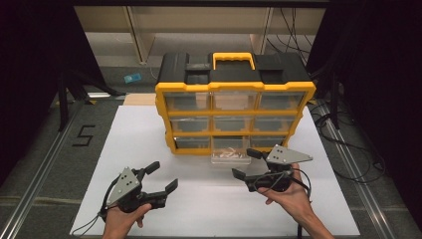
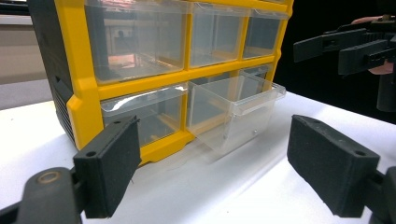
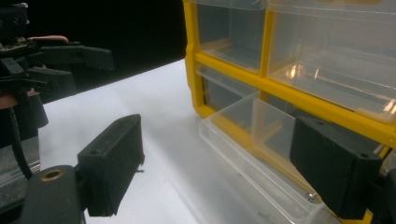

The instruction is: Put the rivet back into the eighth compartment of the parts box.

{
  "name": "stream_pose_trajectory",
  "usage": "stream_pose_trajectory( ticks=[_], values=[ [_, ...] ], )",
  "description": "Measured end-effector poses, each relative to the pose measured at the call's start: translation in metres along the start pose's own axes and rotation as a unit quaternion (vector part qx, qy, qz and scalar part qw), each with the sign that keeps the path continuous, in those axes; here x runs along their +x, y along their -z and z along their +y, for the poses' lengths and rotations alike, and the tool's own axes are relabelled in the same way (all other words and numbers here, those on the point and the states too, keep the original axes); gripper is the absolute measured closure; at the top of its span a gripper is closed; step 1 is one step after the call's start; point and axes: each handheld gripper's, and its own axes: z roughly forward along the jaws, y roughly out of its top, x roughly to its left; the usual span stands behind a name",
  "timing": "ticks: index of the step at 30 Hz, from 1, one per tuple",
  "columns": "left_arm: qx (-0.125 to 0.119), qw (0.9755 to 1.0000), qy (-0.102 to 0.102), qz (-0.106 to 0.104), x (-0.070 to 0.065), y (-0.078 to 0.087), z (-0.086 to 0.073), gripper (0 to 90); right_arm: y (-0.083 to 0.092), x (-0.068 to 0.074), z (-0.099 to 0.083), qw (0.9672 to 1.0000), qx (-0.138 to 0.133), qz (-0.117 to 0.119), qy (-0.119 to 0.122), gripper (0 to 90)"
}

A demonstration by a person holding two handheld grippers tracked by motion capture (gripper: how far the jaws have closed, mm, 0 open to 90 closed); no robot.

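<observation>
Two grippers are in my hands at the white table (image 1: 149, 139), both on the near side of the yellow-and-black organizer (image 1: 234, 102) that stands upright with its nine clear drawers facing me. The task's thing, the clear drawer (image 1: 230, 155) from the middle of the organizer's bottom row, is pulled out and juts from the front, its outer end resting low near the tabletop, with some pale small pieces inside. My right gripper (image 1: 247, 164) sits just beside that drawer, at its right corner, jaws spread wide and pressing on nothing; the drawer's rim lies near the right jaw. My left gripper (image 1: 162, 177) hangs well apart from the organizer, off its left front corner, jaws also spread and empty.
</observation>
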Motion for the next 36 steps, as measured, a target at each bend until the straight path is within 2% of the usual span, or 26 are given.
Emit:
stream_pose_trajectory(
  ticks=[3,5,6,10,16,25,26,29,34,36],
  values=[
    [0.000,1.0000,0.000,0.000,0.000,0.000,0.000,17.4,0.003,0.000,-0.001,1.0000,0.005,-0.003,0.004,18.1],
    [0.001,1.0000,0.000,-0.001,0.000,0.000,0.000,17.4,0.003,0.001,-0.004,1.0000,-0.003,-0.003,0.006,17.5],
    [0.001,1.0000,0.000,-0.001,0.000,0.000,0.000,17.4,0.005,0.002,-0.005,1.0000,0.008,0.000,-0.004,17.3],
    [0.000,1.0000,0.000,-0.001,0.000,0.000,0.000,17.4,0.006,0.002,-0.006,1.0000,0.007,-0.005,-0.006,17.1],
    [0.001,1.0000,-0.001,-0.002,0.000,0.000,0.000,17.4,0.008,0.003,-0.011,0.9999,0.004,-0.009,0.005,17.1],
    [-0.001,1.0000,-0.003,-0.007,0.000,-0.001,-0.001,17.3,0.012,0.003,-0.017,0.9999,0.011,-0.011,-0.004,17.0],
    [-0.001,1.0000,-0.003,-0.007,0.000,-0.001,-0.001,17.4,0.012,0.003,-0.018,0.9999,0.002,-0.014,-0.003,16.9],
    [0.000,1.0000,-0.003,-0.008,0.000,-0.001,-0.001,17.3,0.014,0.003,-0.020,0.9999,0.010,-0.007,-0.011,16.7],
    [0.004,1.0000,-0.003,-0.005,-0.001,-0.001,-0.001,17.3,0.017,0.005,-0.025,0.9997,0.006,-0.018,-0.012,16.7],
    [0.005,1.0000,-0.003,-0.004,-0.001,-0.001,-0.001,17.3,0.016,0.006,-0.027,0.9999,0.002,-0.010,-0.013,16.6]
  ],
)
